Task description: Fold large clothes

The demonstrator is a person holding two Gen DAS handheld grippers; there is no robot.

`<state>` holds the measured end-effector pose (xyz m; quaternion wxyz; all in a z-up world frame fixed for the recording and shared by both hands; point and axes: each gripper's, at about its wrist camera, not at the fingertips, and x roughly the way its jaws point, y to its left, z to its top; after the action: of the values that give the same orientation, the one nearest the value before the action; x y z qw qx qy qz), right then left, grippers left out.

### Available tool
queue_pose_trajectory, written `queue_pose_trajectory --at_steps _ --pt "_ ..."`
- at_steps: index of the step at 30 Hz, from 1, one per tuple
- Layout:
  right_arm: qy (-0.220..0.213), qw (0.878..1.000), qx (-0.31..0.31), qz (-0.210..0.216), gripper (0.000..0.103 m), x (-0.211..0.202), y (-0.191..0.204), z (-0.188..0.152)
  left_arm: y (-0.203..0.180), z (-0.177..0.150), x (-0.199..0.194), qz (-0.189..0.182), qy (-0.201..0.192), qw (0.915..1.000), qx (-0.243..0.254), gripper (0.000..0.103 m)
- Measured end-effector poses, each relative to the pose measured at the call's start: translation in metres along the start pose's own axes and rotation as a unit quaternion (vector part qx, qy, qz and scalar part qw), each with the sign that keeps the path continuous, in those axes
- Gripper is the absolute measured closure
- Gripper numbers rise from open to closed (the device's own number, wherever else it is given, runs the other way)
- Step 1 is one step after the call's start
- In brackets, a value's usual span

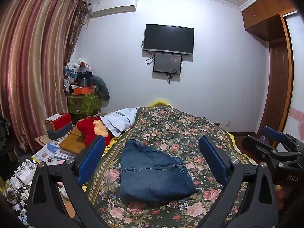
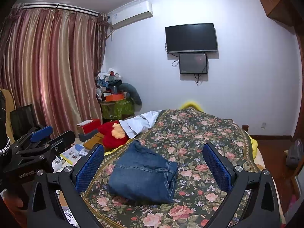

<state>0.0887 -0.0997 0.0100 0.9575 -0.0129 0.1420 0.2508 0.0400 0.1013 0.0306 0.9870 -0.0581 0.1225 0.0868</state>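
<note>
Both claws hang above the bed with nothing between their blue pads: the left gripper [image 1: 152, 159] has its two fingers spread wide, and the right gripper [image 2: 153, 166] is spread just as wide, each one framing the folded denim from its own side. From the left wrist view the right gripper shows at the right edge, clear of the cloth; from the right wrist view the left gripper [image 2: 40, 133] shows at the left edge, likewise clear of it. Neither claw touches the garment. The folded jeans [image 1: 152, 172] lie as a compact blue bundle on the near part of the floral bedspread [image 1: 182, 131], stitched seams showing on top, one narrower end pointing away toward the far wall; in the right wrist view the same jeans [image 2: 143, 178] sit a little left of centre between the fingers. Beyond them, at the left edge of the bedspread [image 2: 199, 133], a pale cloth [image 1: 119, 120] lies crumpled beside a red plush toy [image 1: 91, 131] with a yellow tuft. Left of the bed stand a red box [image 1: 58, 120] and scattered books and papers [image 1: 51, 152]. Farther back, a heap of belongings [image 1: 83, 87] is stacked in the corner by the striped curtain [image 1: 32, 66]. On the far wall hang a dark television [image 1: 168, 39], a smaller screen [image 1: 167, 63] just beneath it, and an air conditioner [image 1: 114, 4] near the ceiling.
</note>
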Motion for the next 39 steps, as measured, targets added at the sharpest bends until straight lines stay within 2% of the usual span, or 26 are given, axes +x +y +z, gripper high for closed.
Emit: queue_pose_trajectory --at_steps 29,39 --pt "0.004 1.0 0.014 -0.007 0.0 0.0008 -0.0071 -0.0019 -0.0041 -0.0038 0.0034 -0.012 0.007 0.9999 -0.002 0.002" --pt "0.004 1.0 0.015 -0.008 0.0 0.0002 -0.0082 -0.0012 -0.0019 -0.004 0.0056 -0.027 0.016 0.9995 -0.003 0.001"
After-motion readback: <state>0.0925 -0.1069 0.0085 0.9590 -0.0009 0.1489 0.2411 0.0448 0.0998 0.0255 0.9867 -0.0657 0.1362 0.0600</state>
